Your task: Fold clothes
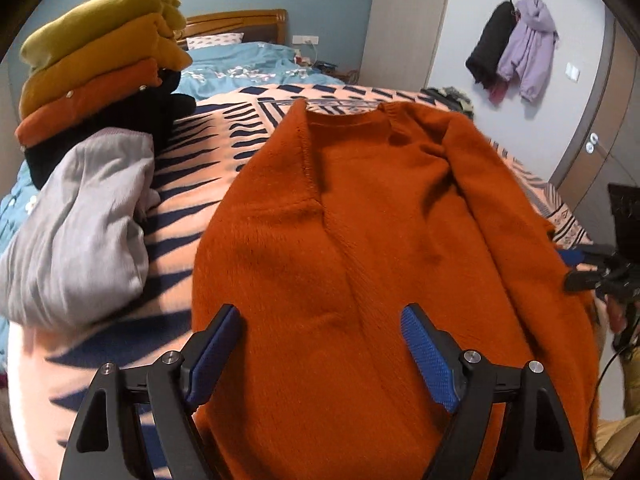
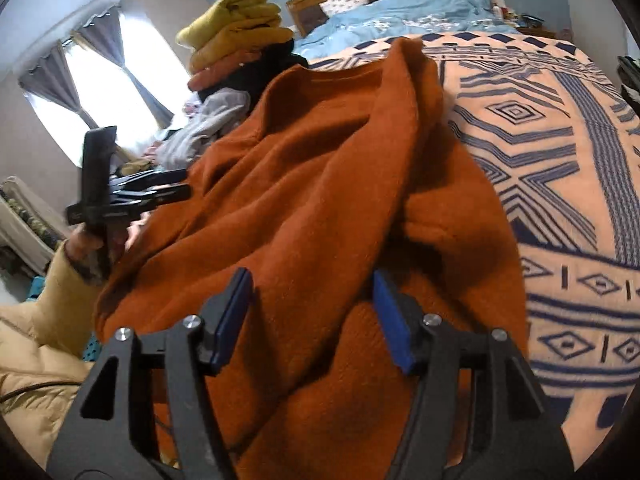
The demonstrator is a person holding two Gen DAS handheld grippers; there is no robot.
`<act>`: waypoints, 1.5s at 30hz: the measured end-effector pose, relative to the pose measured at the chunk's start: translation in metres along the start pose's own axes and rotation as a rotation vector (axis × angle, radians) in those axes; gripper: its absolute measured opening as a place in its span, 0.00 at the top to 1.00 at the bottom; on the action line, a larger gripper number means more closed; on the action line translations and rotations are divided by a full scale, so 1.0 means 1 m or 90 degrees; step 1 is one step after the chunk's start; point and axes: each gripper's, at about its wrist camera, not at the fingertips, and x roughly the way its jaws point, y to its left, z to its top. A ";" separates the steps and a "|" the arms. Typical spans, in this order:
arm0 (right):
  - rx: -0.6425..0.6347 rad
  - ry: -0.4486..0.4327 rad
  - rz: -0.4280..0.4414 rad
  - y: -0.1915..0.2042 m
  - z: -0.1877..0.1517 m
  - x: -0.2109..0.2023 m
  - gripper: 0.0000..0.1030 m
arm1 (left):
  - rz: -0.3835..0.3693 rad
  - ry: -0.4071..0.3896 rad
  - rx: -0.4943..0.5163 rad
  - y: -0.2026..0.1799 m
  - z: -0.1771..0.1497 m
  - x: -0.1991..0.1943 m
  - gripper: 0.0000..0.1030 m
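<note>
A rust-orange sweater (image 1: 360,220) lies flat on the peach and navy patterned blanket (image 1: 224,132), collar at the far end and its right sleeve folded in over the body. My left gripper (image 1: 320,316) hovers open over the sweater's near hem, its blue pads (image 1: 428,356) wide apart with nothing gripped. In the right wrist view the sweater (image 2: 320,160) is bunched in folds, and my right gripper (image 2: 312,280) stands open above its near right part, pads clear of the cloth. Each gripper shows in the other's view: the right gripper (image 1: 592,276) at the sweater's right edge, the left gripper (image 2: 132,196) at its left.
A stack of folded clothes (image 1: 100,60) in mustard, orange and black stands at the far left, with a grey garment (image 1: 80,232) slumped in front of it. Beyond are a blue duvet (image 1: 256,60) and wooden headboard. Bare blanket (image 2: 560,160) lies right of the sweater. Coats (image 1: 516,48) hang on the wall.
</note>
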 end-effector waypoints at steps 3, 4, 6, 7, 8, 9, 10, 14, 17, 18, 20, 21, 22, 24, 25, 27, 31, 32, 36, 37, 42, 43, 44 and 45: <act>-0.028 -0.012 0.007 0.015 -0.001 0.008 0.48 | -0.011 -0.014 -0.019 0.000 -0.006 -0.005 0.18; -0.044 -0.019 0.013 0.022 -0.001 0.008 0.54 | -0.015 -0.018 -0.025 0.000 -0.008 -0.006 0.18; -0.074 -0.028 0.006 0.034 -0.004 0.009 0.86 | -0.022 -0.023 -0.037 0.001 -0.013 -0.008 0.18; -0.081 -0.029 0.005 0.038 -0.005 0.010 0.86 | -0.025 -0.027 -0.044 0.002 -0.015 -0.009 0.18; -0.084 -0.027 0.016 0.039 -0.008 0.010 0.86 | -0.028 -0.029 -0.048 0.002 -0.016 -0.009 0.18; -0.072 -0.021 0.036 0.038 -0.011 0.012 0.81 | -0.031 -0.031 -0.053 0.003 -0.018 -0.010 0.18; -0.054 -0.018 0.037 0.035 -0.013 0.014 0.77 | -0.030 -0.035 -0.056 0.004 -0.020 -0.011 0.18; -0.011 -0.019 0.024 0.026 -0.027 0.016 0.59 | -0.040 -0.041 -0.063 0.003 -0.024 -0.013 0.18; -0.022 -0.028 0.020 0.033 -0.033 0.015 0.61 | -0.041 -0.040 -0.061 0.002 -0.025 -0.012 0.18; -0.033 -0.029 0.005 0.038 -0.032 0.016 0.81 | -0.041 -0.038 -0.059 0.001 -0.025 -0.012 0.18; -0.055 -0.027 -0.015 0.043 -0.028 0.015 0.91 | -0.039 -0.036 -0.057 0.000 -0.024 -0.011 0.18; -0.069 -0.036 -0.031 0.045 -0.025 0.011 0.91 | -0.040 -0.036 -0.057 0.000 -0.023 -0.011 0.18; -0.087 -0.045 -0.050 0.046 -0.022 0.005 0.91 | -0.041 -0.036 -0.057 0.001 -0.023 -0.011 0.18; -0.124 -0.063 -0.102 0.047 -0.009 -0.013 0.91 | -0.041 -0.037 -0.058 0.001 -0.023 -0.012 0.18; -0.140 -0.078 -0.136 0.045 0.001 -0.026 0.91 | -0.041 -0.037 -0.058 0.002 -0.022 -0.012 0.18; -0.164 -0.103 -0.208 0.038 0.025 -0.055 0.92 | -0.038 -0.039 -0.059 0.003 -0.021 -0.013 0.18; -0.183 -0.142 -0.338 0.017 0.067 -0.110 0.91 | -0.030 -0.037 -0.062 0.004 -0.017 -0.012 0.18; -0.190 -0.146 -0.378 0.009 0.078 -0.123 0.91 | -0.027 -0.037 -0.061 0.003 -0.016 -0.012 0.18; -0.181 -0.152 -0.495 -0.027 0.111 -0.155 0.91 | -0.017 -0.035 -0.057 0.002 -0.010 -0.011 0.18; -0.166 -0.147 -0.504 -0.041 0.116 -0.156 0.91 | -0.011 -0.035 -0.056 0.001 -0.008 -0.009 0.18; -0.118 -0.055 -0.541 -0.112 0.118 -0.107 0.91 | 0.026 -0.022 -0.042 0.000 -0.004 -0.001 0.18; -0.099 -0.042 -0.531 -0.124 0.116 -0.097 0.91 | 0.032 -0.020 -0.038 0.000 -0.004 -0.001 0.18; -0.080 -0.018 -0.526 -0.140 0.112 -0.082 0.91 | 0.040 -0.016 -0.033 0.000 -0.004 0.000 0.18; -0.070 -0.004 -0.540 -0.151 0.109 -0.068 0.90 | 0.044 -0.012 -0.030 0.000 -0.004 0.001 0.18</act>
